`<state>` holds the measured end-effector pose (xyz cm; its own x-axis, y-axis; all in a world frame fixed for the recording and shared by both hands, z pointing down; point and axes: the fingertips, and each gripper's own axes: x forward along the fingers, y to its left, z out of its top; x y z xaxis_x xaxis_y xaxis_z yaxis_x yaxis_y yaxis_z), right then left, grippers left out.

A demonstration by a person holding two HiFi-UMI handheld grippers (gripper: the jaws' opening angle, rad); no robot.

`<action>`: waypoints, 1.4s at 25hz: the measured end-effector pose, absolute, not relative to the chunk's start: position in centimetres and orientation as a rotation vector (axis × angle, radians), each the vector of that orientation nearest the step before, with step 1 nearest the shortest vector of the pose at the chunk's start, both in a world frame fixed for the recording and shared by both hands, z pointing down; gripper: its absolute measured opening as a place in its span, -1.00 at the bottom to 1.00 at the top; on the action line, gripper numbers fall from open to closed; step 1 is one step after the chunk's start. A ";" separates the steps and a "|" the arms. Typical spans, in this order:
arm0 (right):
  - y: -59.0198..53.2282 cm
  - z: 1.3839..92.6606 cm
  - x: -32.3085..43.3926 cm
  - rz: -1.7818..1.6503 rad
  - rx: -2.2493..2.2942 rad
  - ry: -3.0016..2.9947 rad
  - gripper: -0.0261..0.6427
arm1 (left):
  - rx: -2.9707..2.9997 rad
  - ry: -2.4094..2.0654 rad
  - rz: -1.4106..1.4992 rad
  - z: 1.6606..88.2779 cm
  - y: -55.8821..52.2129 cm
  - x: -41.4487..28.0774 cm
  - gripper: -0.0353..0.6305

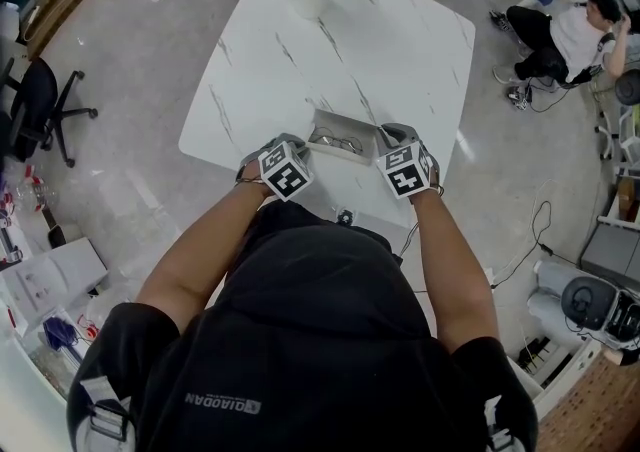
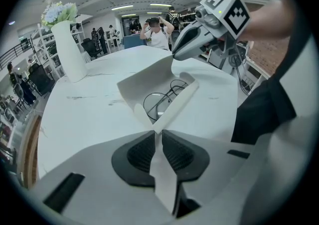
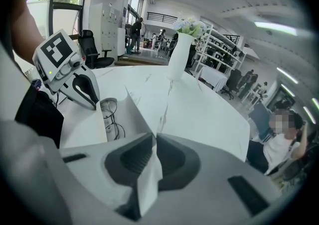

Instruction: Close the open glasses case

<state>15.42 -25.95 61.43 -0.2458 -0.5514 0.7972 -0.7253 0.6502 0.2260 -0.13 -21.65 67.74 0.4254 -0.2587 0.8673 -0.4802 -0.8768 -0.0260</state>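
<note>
Marble worktop (image 1: 385,50) bears the glasses case (image 1: 343,136); our left gripper (image 2: 158,137) and right gripper (image 3: 154,142) pinch its flaps (image 2: 164,181), fingers (image 2: 141,155) closed. Pulling unevenly, we could lose a flap.

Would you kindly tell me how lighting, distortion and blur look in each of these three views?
Head view: even light, ceiling-light glare on the floor around the table. Left gripper view: strong fisheye, dark corners; the near left gripper looks slightly soft, the glasses case sharper. Right gripper view: same fisheye, bright window upper left, a mosaic patch on a seated person.
</note>
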 end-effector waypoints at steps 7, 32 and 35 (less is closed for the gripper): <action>-25.6 61.6 15.2 0.246 0.996 -1.925 -0.84 | 2.442 -0.638 1.433 68.0 -21.5 -0.3 -0.75; -23.2 61.5 14.7 0.281 1.003 -1.941 -0.83 | 2.423 -0.670 1.398 68.1 -21.8 -0.3 -0.75; -22.9 61.5 14.6 0.280 1.004 -1.944 -0.83 | 2.418 -0.671 1.396 68.0 -21.7 -0.3 -0.76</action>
